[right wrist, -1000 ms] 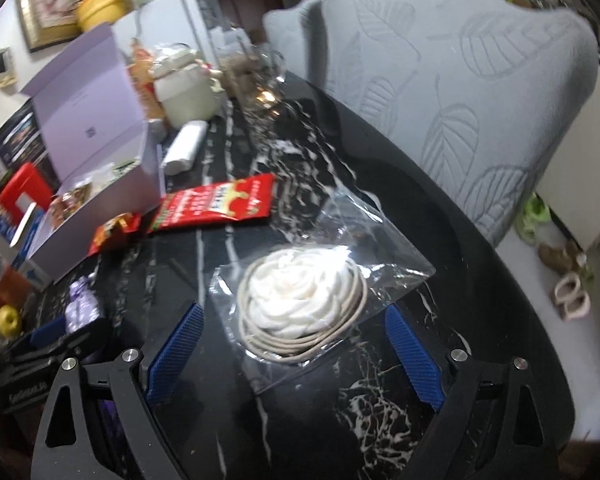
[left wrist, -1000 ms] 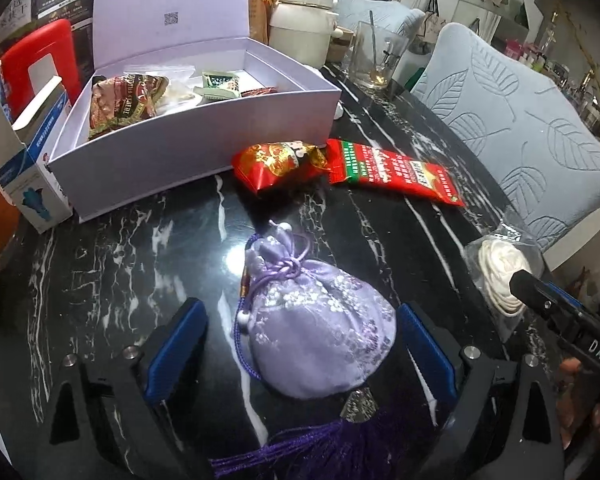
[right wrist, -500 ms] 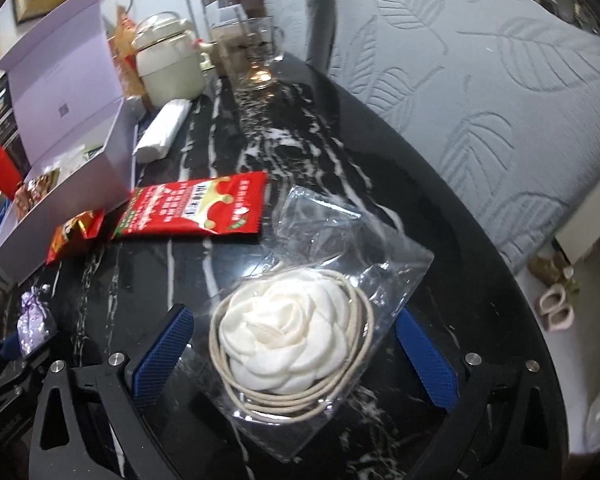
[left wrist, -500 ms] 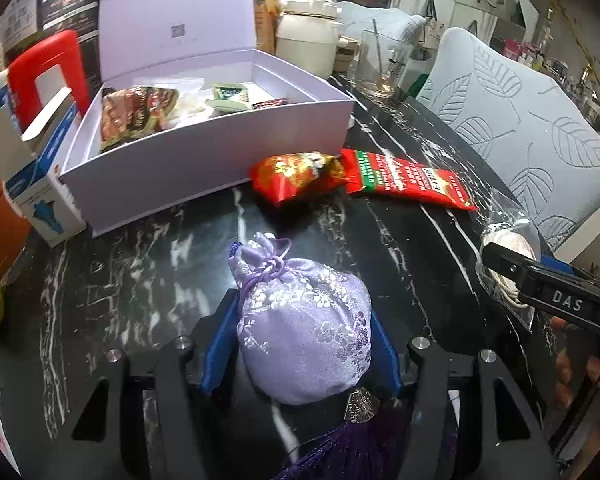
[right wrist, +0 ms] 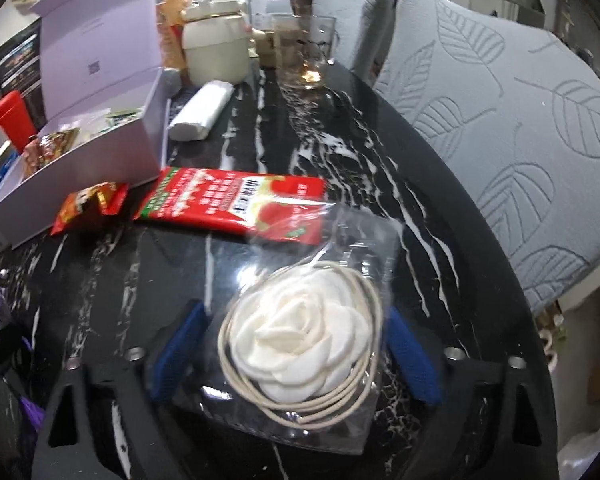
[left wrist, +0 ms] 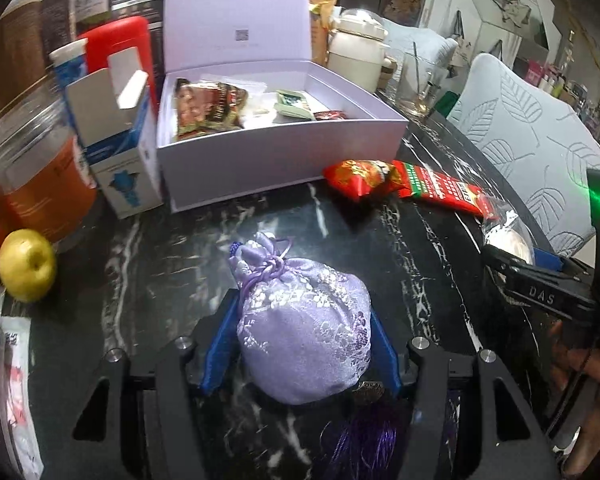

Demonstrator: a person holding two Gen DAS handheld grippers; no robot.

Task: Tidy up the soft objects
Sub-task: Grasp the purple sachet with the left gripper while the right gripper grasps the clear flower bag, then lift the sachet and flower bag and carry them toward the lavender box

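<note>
The left gripper [left wrist: 302, 344] is clenched on the lilac brocade pouch [left wrist: 304, 320], its blue pads pressed against both sides of the bag, whose drawstring neck points away from the camera and whose purple tassel [left wrist: 364, 436] trails near the lens. The right gripper [right wrist: 292, 340] brackets the bagged white fabric flower [right wrist: 300, 340] on the black marble table [right wrist: 340, 140]; its pads sit close on either side of the clear bag, but I cannot tell whether they actually grip it. To the left of the pouch lies a yellow apple [left wrist: 27, 265]. Farther off, a small red snack packet [left wrist: 358, 174] and a long red sachet [right wrist: 236, 202] lie just in front of the open lilac box [left wrist: 276, 148], the two wrappers touching. Inside the box are several packets [left wrist: 208, 106]. A blue and white carton [left wrist: 120, 152] stands against the box's left side. Beyond are a cream jar [right wrist: 216, 46] and a glass [right wrist: 308, 56].
</note>
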